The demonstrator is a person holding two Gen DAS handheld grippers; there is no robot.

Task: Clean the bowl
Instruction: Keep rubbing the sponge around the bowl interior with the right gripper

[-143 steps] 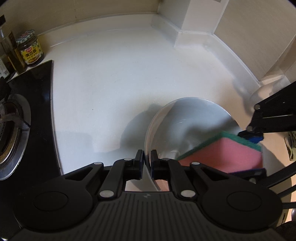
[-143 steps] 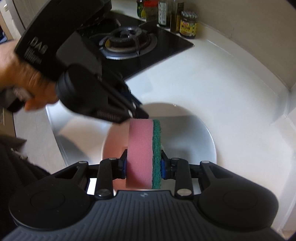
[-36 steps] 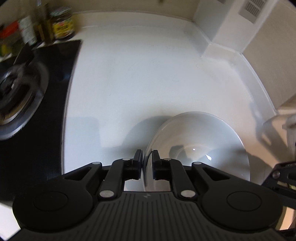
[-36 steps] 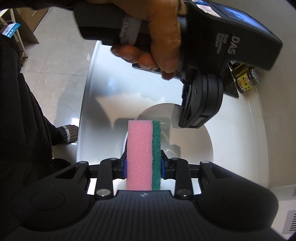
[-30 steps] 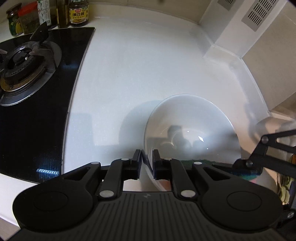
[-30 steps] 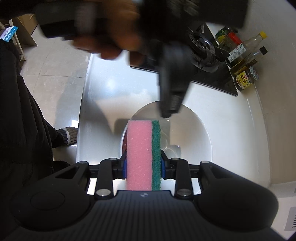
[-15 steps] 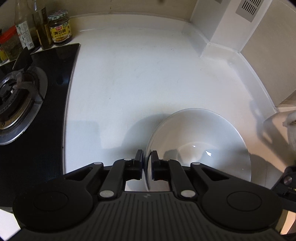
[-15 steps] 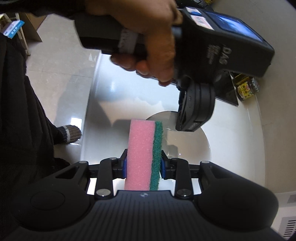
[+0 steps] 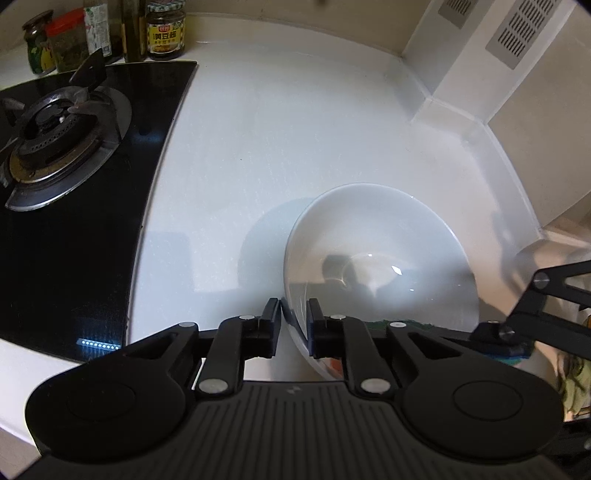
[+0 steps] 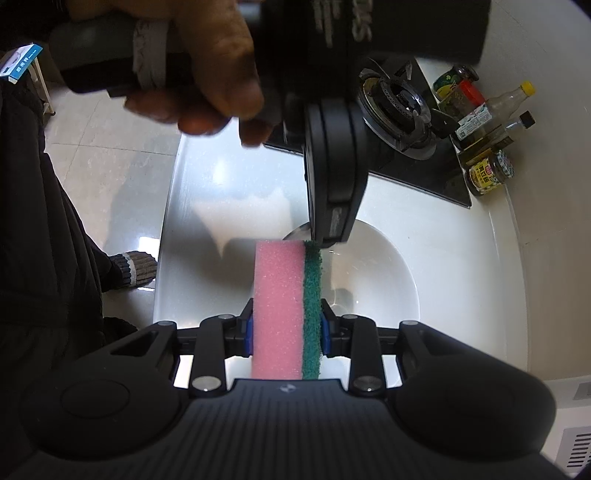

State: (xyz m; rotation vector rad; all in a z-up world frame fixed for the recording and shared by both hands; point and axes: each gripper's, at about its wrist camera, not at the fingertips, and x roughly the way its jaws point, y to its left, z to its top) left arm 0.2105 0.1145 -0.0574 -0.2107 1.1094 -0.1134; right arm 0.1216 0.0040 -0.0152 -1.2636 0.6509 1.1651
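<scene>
A white bowl (image 9: 380, 254) sits on the white counter (image 9: 280, 140). My left gripper (image 9: 294, 319) is shut on the bowl's near rim. In the right wrist view my right gripper (image 10: 286, 328) is shut on a pink sponge with a green scrub side (image 10: 284, 306), held upright over the near side of the bowl (image 10: 373, 273). The left gripper's body (image 10: 332, 173) and the hand holding it fill the top of that view. The right gripper's fingers (image 9: 517, 328) and a strip of the sponge's green side (image 9: 402, 324) show at the bowl's near right rim.
A black gas stove with a burner (image 9: 55, 136) lies left of the bowl. Several jars and bottles (image 9: 110, 33) stand at the back left wall. A wall corner (image 9: 454, 107) rises behind the bowl. The counter's front edge (image 10: 166, 236) borders a tiled floor.
The left gripper and bowl have shifted so more stove shows. The right gripper with the sponge has come back to the bowl's near right rim, after being drawn away half a second ago.
</scene>
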